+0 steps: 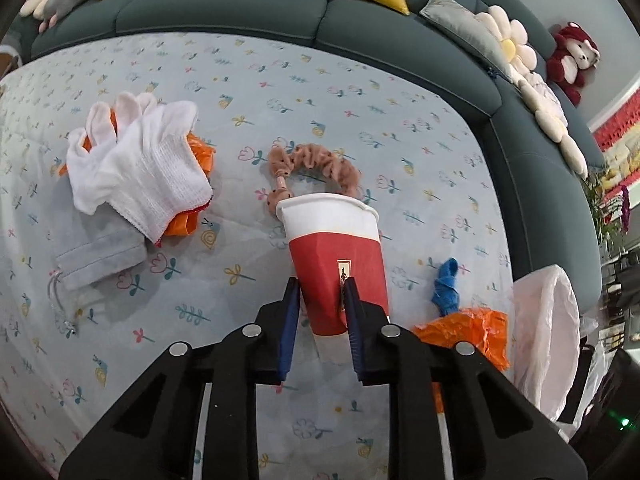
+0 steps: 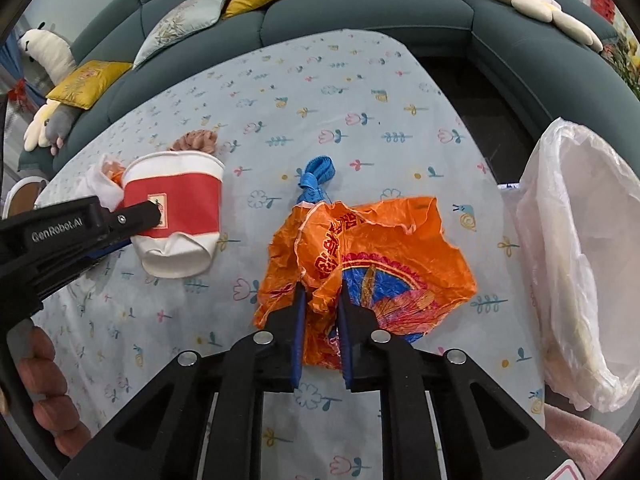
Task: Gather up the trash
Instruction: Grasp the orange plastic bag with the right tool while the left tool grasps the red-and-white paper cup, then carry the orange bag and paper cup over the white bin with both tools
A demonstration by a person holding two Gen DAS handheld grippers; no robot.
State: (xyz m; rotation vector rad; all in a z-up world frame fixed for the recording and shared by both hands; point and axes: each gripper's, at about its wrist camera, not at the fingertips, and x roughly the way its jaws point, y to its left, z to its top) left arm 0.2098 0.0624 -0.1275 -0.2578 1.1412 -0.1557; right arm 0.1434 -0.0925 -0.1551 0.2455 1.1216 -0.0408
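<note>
On the far left of the flower-printed cloth covering the counter, a pair of white knit gloves lies on top of a crumpled orange bag, with a grey drawstring pouch just below them. Toward the middle, a pink scrunchie sits just behind the rim of a red and white paper cup. The left gripper is closed on this cup, its blue pads pressing the red lower wall; in the right wrist view the cup's white base looks squashed and is lifted off the cloth. To the right of the cup a knotted blue strip lies on the cloth, touching the far edge of a second orange plastic bag printed in red and blue. The right gripper is pinched on a crumpled fold of that bag, the rest of which spreads out to the right. At the counter's right edge hangs an open white bin liner. A dark green sofa with yellow and grey cushions curves behind the counter.
</note>
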